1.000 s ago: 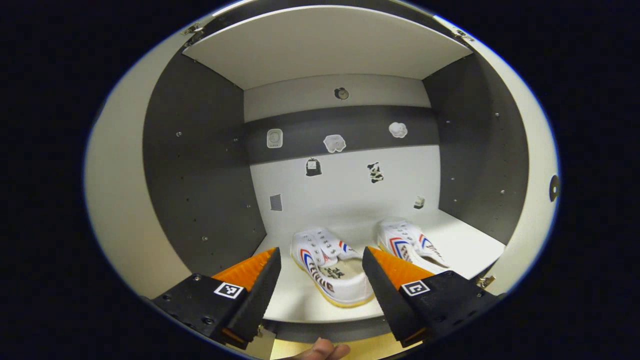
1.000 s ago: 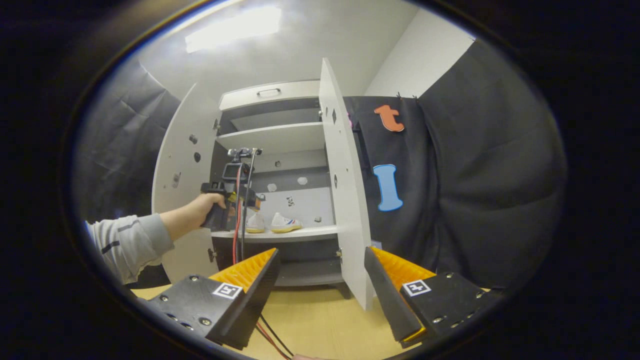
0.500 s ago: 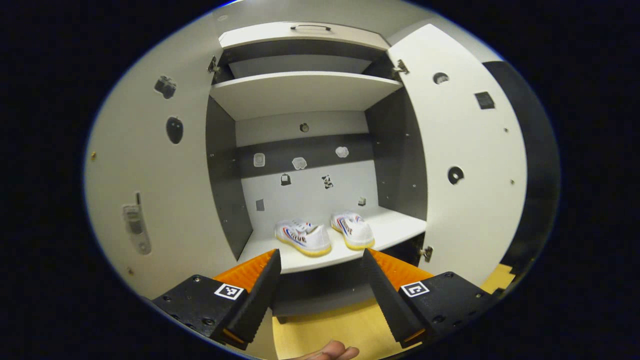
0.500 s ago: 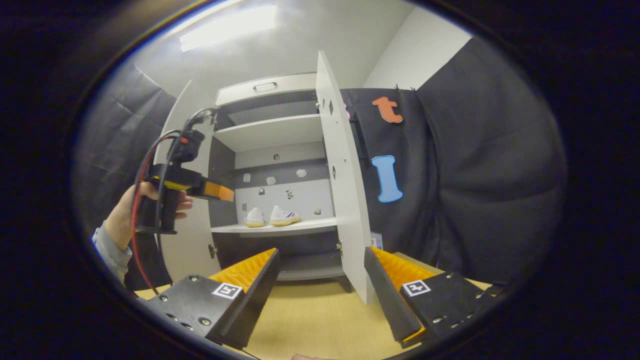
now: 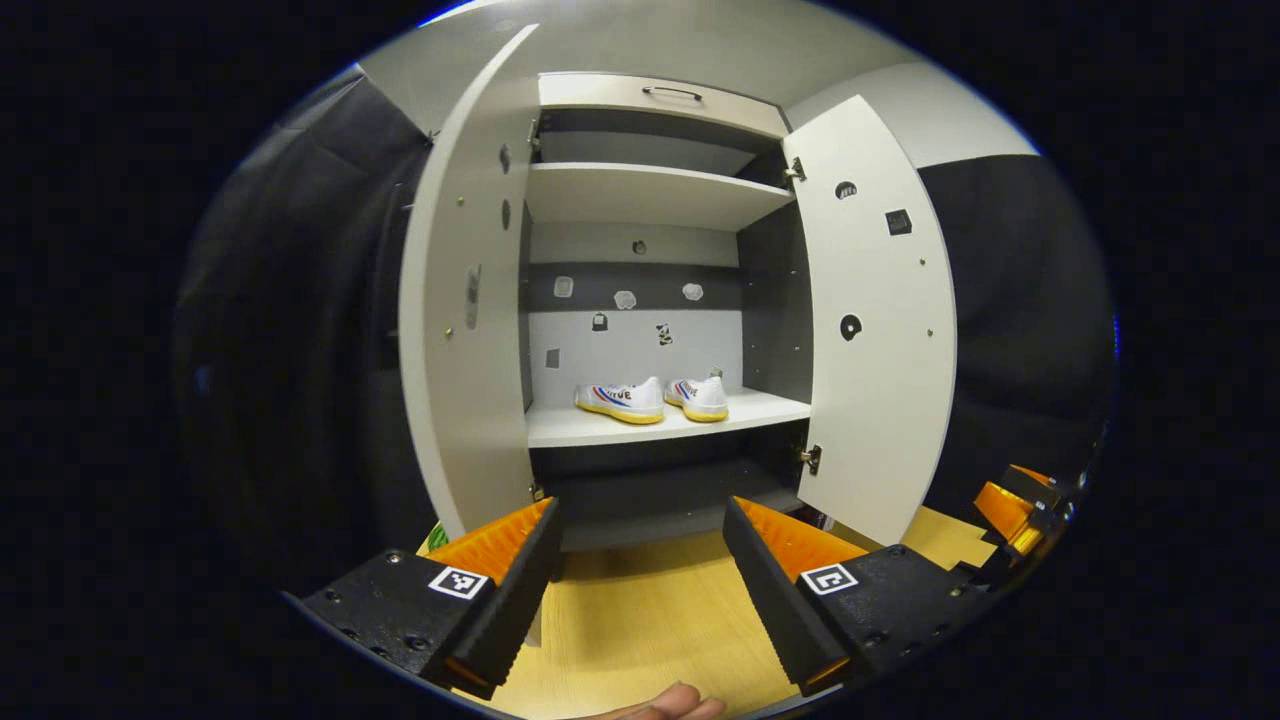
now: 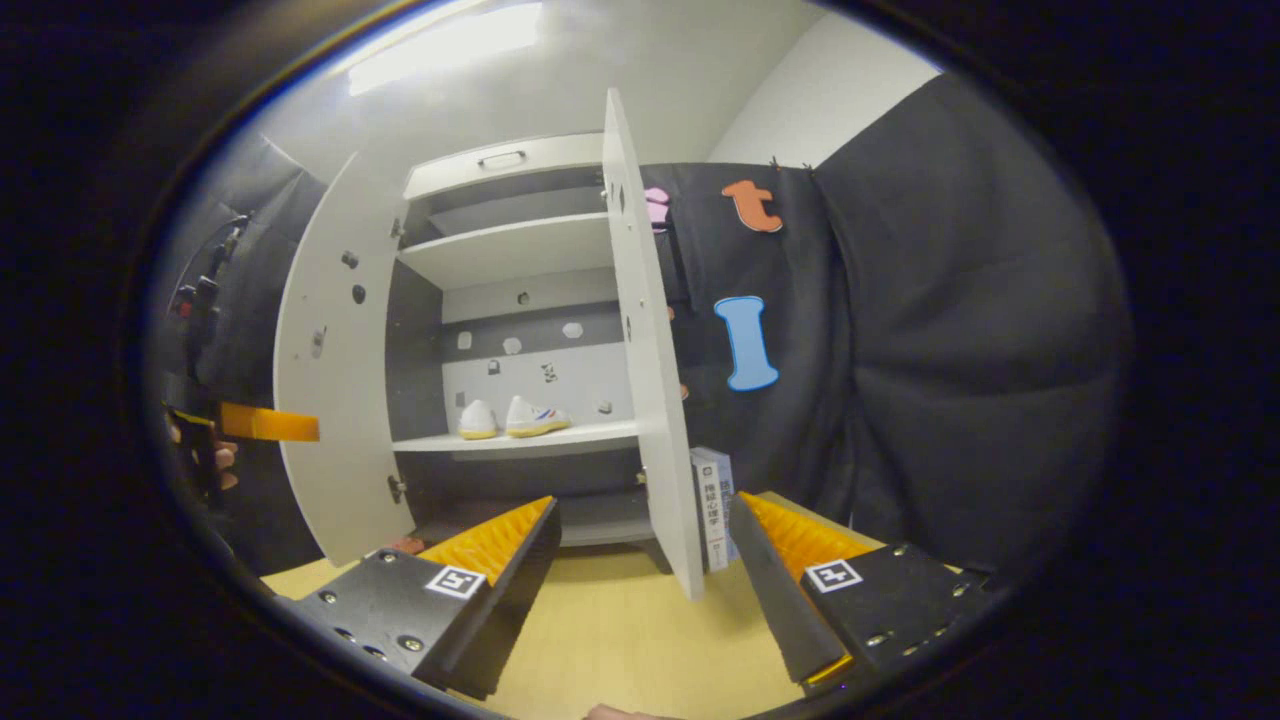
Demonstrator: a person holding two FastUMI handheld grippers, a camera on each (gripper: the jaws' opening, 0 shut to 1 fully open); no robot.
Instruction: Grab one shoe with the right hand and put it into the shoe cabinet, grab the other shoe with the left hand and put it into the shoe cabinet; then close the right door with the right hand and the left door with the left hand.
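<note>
Two white shoes (image 5: 650,398) sit side by side on the middle shelf (image 5: 660,420) of the shoe cabinet (image 5: 650,95), at the centre of the left gripper view. Both doors stand open: the left door (image 5: 465,300) left of centre, the right door (image 5: 875,320) right of centre. Low in that frame, the left hand-held gripper (image 5: 640,560) has its fingers spread wide, holding nothing. Low in the right gripper view, the right hand-held gripper (image 6: 645,560) is likewise wide apart and empty, above the wooden floor (image 6: 620,640).

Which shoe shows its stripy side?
The left shoe: red and blue stripes run along its side. The right shoe, close beside it on the shelf, points its heel toward us.
</note>
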